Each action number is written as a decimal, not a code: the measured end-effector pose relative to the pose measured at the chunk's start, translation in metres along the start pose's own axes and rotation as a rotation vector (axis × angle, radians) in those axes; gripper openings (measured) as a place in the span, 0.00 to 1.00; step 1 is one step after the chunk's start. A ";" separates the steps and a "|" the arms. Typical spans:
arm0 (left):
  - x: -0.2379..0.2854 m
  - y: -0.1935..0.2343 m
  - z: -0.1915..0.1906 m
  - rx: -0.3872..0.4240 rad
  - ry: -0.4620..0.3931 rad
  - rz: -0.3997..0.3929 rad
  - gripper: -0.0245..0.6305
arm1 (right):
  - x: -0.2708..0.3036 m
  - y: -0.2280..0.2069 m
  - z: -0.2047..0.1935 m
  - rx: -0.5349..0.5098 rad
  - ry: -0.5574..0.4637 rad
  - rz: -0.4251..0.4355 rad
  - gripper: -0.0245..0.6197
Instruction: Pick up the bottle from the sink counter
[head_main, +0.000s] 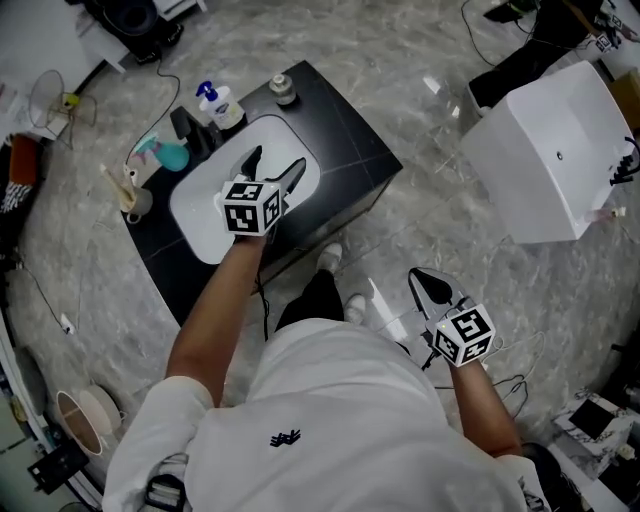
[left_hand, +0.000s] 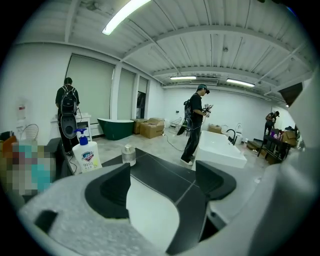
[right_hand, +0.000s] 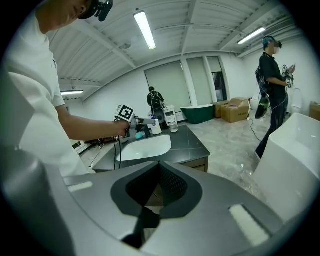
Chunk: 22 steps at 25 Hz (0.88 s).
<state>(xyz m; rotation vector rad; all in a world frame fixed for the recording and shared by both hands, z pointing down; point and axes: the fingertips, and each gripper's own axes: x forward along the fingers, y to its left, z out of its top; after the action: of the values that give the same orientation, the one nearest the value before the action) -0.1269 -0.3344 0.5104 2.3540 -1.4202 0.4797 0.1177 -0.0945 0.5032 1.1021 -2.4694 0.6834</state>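
Note:
A white pump bottle (head_main: 219, 105) with a blue top stands at the back of the black sink counter (head_main: 350, 140), beside a black faucet (head_main: 185, 126). A small clear jar (head_main: 284, 90) and a teal spray bottle (head_main: 166, 153) also stand on it. My left gripper (head_main: 273, 168) hangs over the white basin (head_main: 200, 225), open and empty. In the left gripper view the pump bottle (left_hand: 86, 153) and the jar (left_hand: 128, 154) lie ahead to the left of the left gripper (left_hand: 162, 175). My right gripper (head_main: 432, 287) is shut over the floor, away from the counter, holding nothing.
A white bathtub (head_main: 555, 150) stands on the marble floor to the right. Cables (head_main: 505, 385) trail on the floor near my feet. In the left gripper view a person (left_hand: 194, 125) stands beyond the counter by the white tub (left_hand: 220, 150); another person (left_hand: 67, 112) stands at the left.

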 end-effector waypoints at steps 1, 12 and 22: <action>0.014 0.010 0.003 0.000 0.002 0.007 0.66 | 0.005 -0.006 0.004 0.007 0.007 -0.008 0.06; 0.167 0.121 0.017 -0.026 0.057 0.095 0.67 | 0.069 -0.058 0.056 0.048 0.088 -0.105 0.06; 0.258 0.175 -0.002 -0.024 0.100 0.125 0.70 | 0.089 -0.085 0.056 0.132 0.173 -0.200 0.06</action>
<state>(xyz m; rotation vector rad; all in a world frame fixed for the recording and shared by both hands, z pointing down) -0.1700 -0.6095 0.6507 2.1990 -1.5243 0.6011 0.1197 -0.2283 0.5252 1.2606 -2.1615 0.8504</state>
